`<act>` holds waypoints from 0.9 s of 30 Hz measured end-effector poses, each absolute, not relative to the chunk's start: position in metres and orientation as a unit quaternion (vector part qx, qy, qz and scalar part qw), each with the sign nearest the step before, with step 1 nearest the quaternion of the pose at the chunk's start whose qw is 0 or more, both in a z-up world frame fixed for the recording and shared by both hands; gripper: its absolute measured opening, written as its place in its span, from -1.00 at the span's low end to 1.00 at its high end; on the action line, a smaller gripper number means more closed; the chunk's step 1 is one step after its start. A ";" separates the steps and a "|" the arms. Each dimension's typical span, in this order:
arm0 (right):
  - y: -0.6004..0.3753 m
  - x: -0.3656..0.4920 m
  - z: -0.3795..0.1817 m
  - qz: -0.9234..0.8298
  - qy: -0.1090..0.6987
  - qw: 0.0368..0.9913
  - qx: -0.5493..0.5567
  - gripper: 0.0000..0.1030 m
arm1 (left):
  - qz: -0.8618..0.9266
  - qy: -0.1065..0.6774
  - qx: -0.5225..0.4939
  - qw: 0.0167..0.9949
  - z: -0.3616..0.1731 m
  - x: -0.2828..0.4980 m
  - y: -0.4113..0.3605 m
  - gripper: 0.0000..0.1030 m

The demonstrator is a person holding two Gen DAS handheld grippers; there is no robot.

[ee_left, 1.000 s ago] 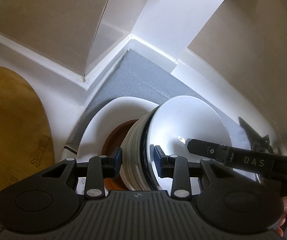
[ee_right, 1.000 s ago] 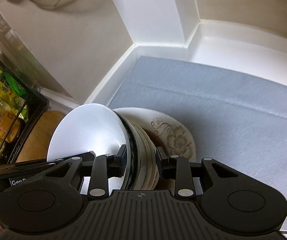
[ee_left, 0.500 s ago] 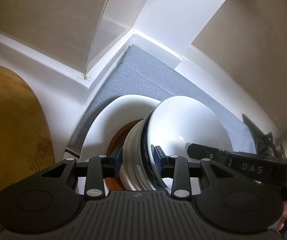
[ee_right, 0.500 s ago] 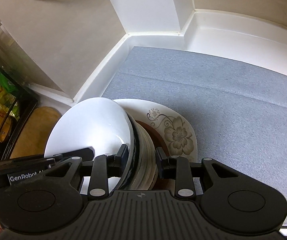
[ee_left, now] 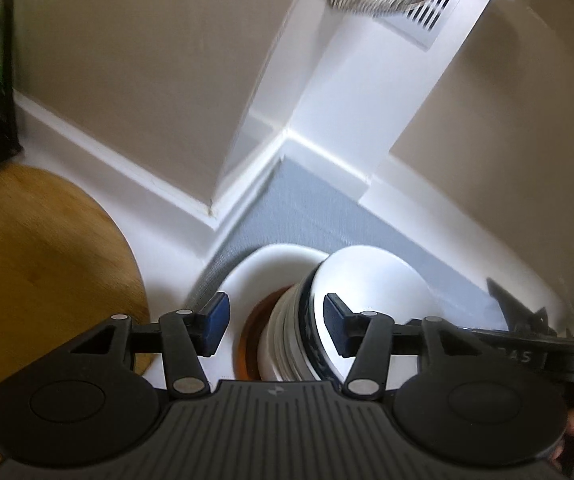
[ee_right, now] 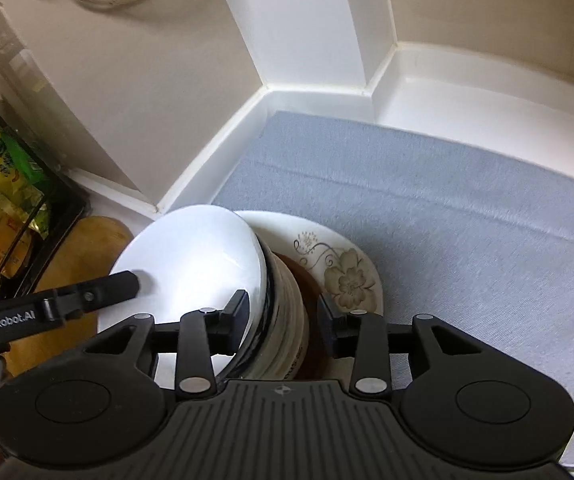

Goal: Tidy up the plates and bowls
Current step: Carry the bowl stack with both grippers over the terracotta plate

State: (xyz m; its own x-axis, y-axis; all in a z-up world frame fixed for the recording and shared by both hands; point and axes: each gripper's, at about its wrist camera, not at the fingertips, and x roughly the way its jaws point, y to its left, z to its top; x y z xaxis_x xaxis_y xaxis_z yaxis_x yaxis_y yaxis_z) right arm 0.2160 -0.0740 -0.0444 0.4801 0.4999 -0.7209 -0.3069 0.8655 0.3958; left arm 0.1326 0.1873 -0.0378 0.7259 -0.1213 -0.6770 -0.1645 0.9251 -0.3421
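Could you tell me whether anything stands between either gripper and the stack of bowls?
Nothing visible does. The stack of bowls sits on the floral plate, its rim between the opening jaws of both the left gripper and right gripper.

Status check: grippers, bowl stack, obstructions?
Left hand-held gripper and right hand-held gripper opening, straddling bowl stack. Stack on floral plate. Nothing obstructing.
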 end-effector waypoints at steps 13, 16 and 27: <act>-0.116 0.183 -0.026 0.220 0.371 0.896 0.104 -0.13 | 0.025 0.348 -0.184 0.919 -0.052 0.096 0.199 0.01; -0.128 0.182 -0.032 0.195 0.366 0.901 0.125 -0.13 | 0.035 0.359 -0.188 0.913 -0.059 0.098 0.207 -0.17; -0.133 0.170 -0.065 0.132 0.391 0.898 0.149 -0.60 | 0.026 0.379 -0.184 0.907 -0.077 0.108 0.225 -0.32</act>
State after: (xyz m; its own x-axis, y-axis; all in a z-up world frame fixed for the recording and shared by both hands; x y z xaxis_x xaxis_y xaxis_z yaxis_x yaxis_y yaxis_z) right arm 0.1704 -0.1333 -0.0649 0.6585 0.3541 -0.6641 -0.1214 0.9208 0.3706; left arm 0.1083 0.2251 -0.0770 0.7116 -0.0921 -0.6966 -0.1866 0.9310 -0.3137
